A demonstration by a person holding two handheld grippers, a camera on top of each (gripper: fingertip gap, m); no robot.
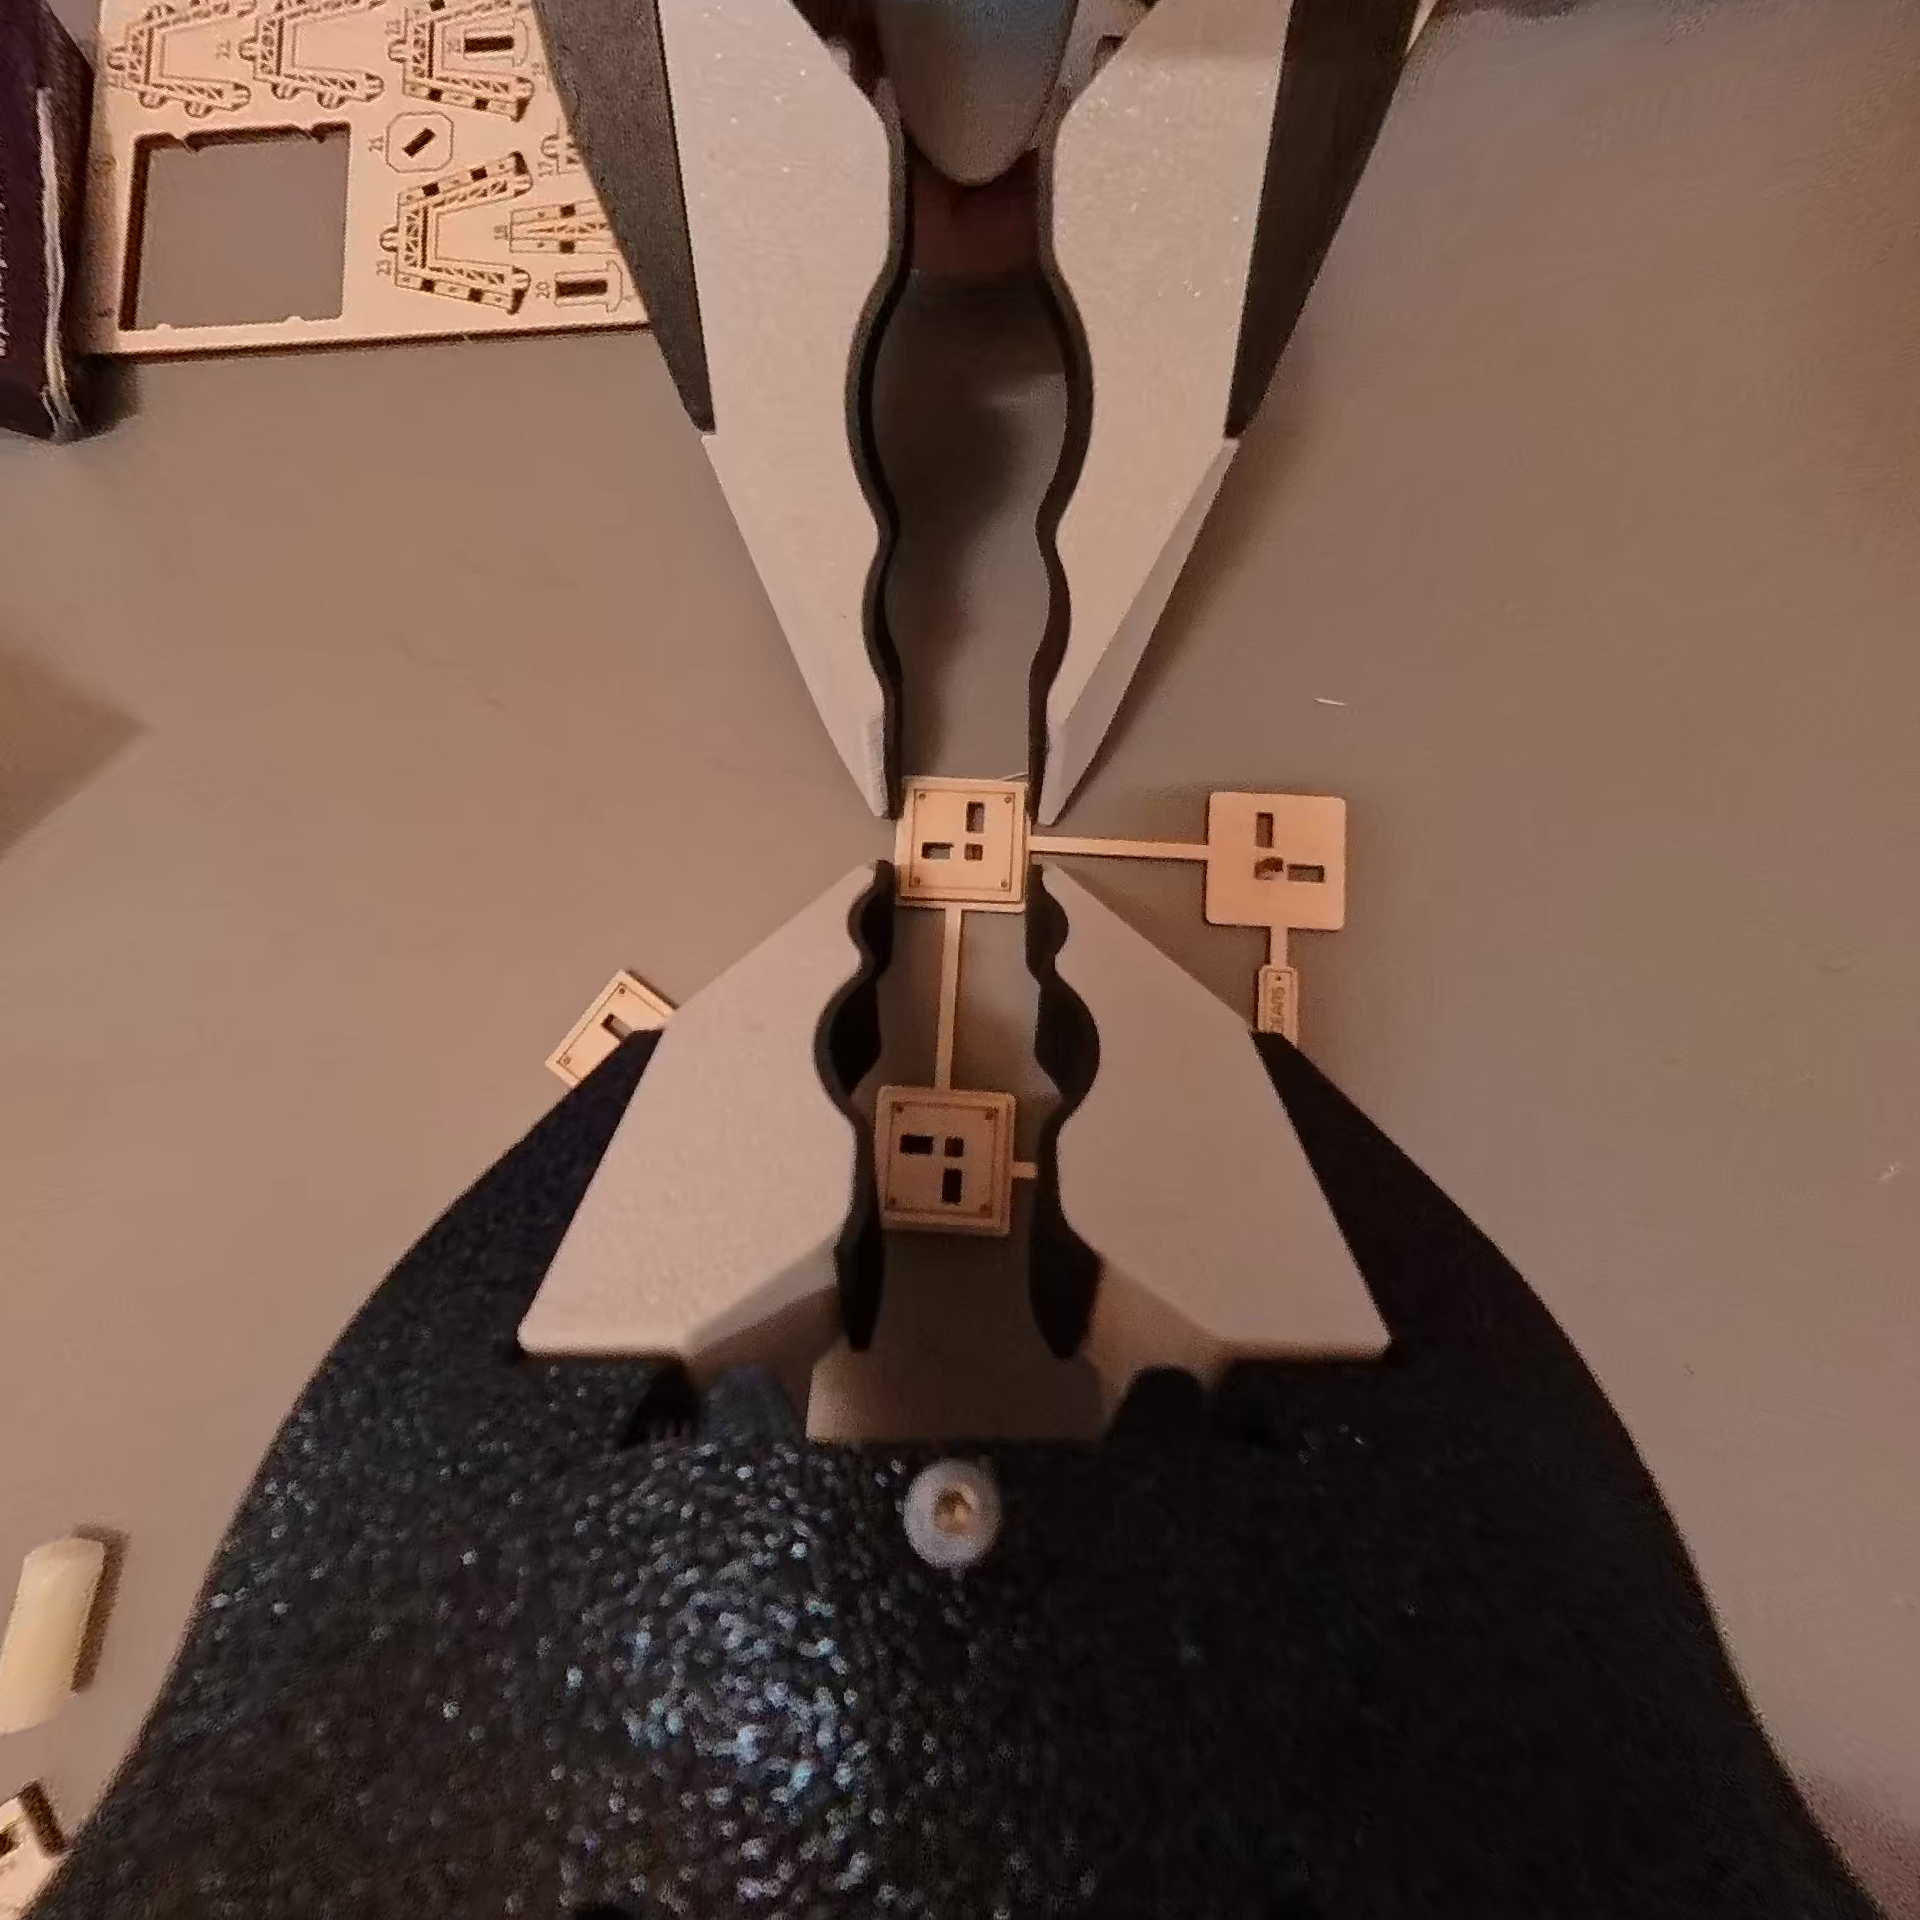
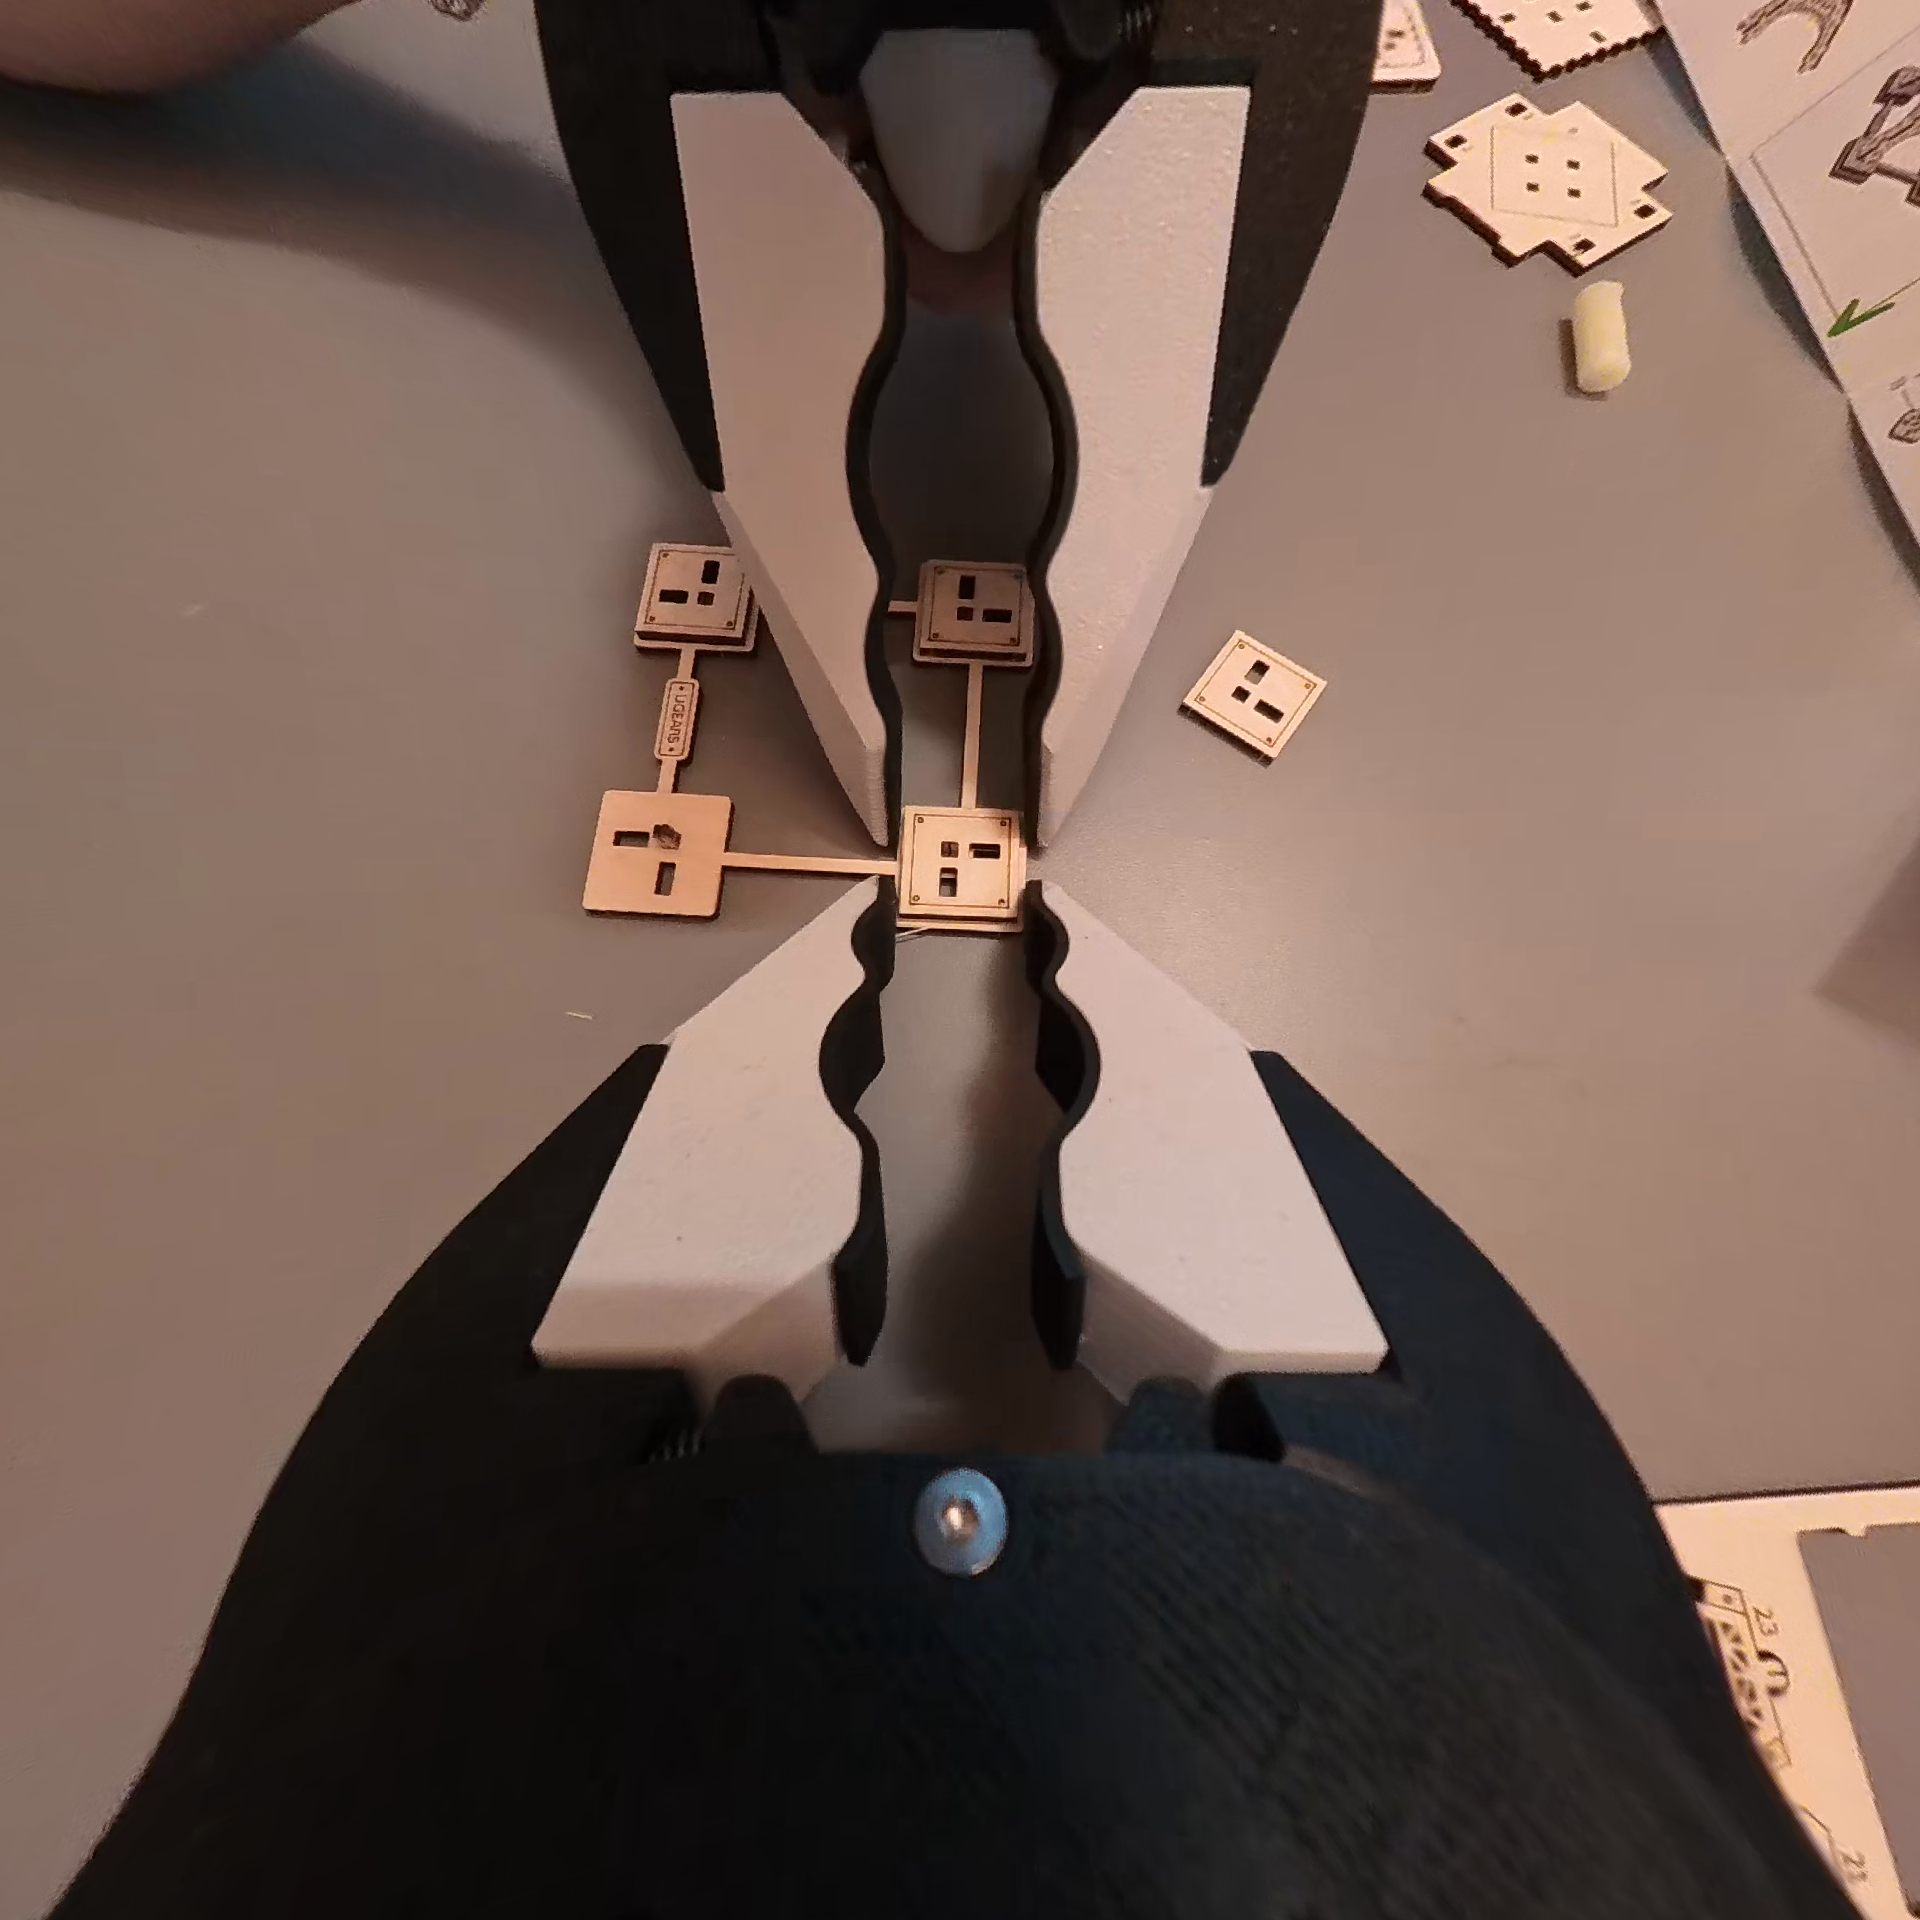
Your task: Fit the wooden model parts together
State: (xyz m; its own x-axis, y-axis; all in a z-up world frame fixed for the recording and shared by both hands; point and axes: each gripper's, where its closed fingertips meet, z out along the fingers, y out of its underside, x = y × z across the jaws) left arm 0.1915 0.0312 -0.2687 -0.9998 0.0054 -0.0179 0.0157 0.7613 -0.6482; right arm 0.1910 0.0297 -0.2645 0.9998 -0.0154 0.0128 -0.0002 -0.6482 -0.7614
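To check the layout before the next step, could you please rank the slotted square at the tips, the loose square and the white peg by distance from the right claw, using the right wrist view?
1. The slotted square, between the right claw tips.
2. The loose square, ahead to the right.
3. The white peg, far upper right.

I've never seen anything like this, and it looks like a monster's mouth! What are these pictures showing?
No monster: a person holds two grabbing tools, each with a camera looking forward along it. One picture is from the left claw, the other from the right claw. Each sees its own claw at the bottom and the other at the top. Both pinch one small wooden square, joined by thin sticks to other squares. On the grey table also lie a loose square and a sheet of parts.
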